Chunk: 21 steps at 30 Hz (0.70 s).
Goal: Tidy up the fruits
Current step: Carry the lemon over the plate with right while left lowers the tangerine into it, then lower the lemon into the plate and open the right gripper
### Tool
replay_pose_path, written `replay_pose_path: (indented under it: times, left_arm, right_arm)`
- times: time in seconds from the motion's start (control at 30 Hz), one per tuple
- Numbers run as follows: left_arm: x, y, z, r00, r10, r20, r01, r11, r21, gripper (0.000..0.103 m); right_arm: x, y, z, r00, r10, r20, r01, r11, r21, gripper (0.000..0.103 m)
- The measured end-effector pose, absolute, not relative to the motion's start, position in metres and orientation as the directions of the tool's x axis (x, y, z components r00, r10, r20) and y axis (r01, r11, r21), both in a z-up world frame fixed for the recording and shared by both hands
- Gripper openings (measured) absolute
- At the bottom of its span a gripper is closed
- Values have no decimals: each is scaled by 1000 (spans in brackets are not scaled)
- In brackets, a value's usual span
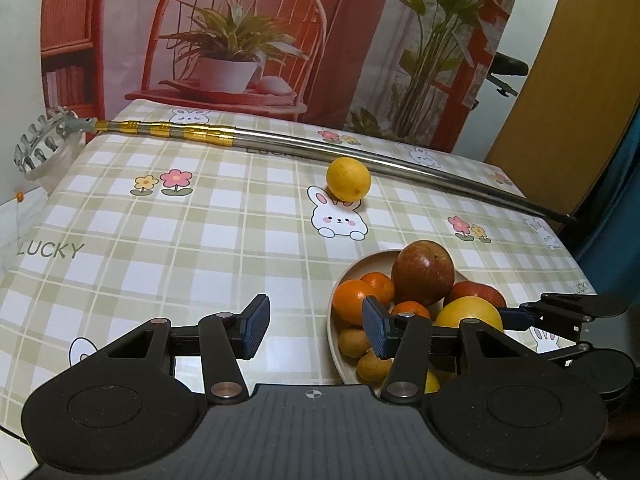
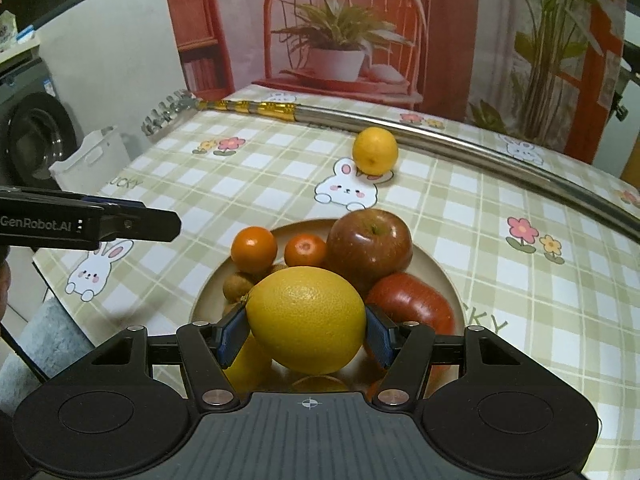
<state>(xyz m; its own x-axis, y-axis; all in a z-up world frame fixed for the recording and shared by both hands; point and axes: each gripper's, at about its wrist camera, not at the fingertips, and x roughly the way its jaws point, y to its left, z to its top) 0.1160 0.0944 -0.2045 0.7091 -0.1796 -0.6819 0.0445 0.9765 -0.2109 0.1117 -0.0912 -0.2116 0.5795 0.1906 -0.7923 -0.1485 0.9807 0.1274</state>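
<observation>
Right wrist view: the right gripper [image 2: 306, 334] is seen with its blue pads [image 2: 234, 336] pressed against both sides of a large yellow citrus fruit [image 2: 306, 318], which is held just over the near part of the beige bowl [image 2: 438, 270]. Under and behind the fruit, other pieces are seen in the bowl: a red apple [image 2: 412, 306] at the right, a darker apple [image 2: 370, 246] behind it, two small oranges [image 2: 254, 249] toward the far left rim, and small brownish fruits [image 2: 236, 286] at the left, partly hidden. The left gripper [image 1: 316, 326] is seen from its own camera with its fingers [image 1: 254, 326] wide apart and nothing between them; it is held at the bowl's left rim, its right finger over the bowl's left part. Farther back, a lone lemon [image 2: 375, 150] is seen resting on the checked tablecloth [image 2: 280, 168], well apart from the bowl and just in front of a long metal pole [image 2: 440, 132] laid across the far side of the table.
</observation>
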Motion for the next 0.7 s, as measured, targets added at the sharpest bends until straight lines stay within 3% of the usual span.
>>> replay_pose_path:
  times: [0.7]
  left_arm:
    - [113, 88, -205, 687, -164, -707, 45, 982, -184, 53]
  right_arm:
    - [109, -106, -222, 571, 176, -802, -84, 984, 156, 57]
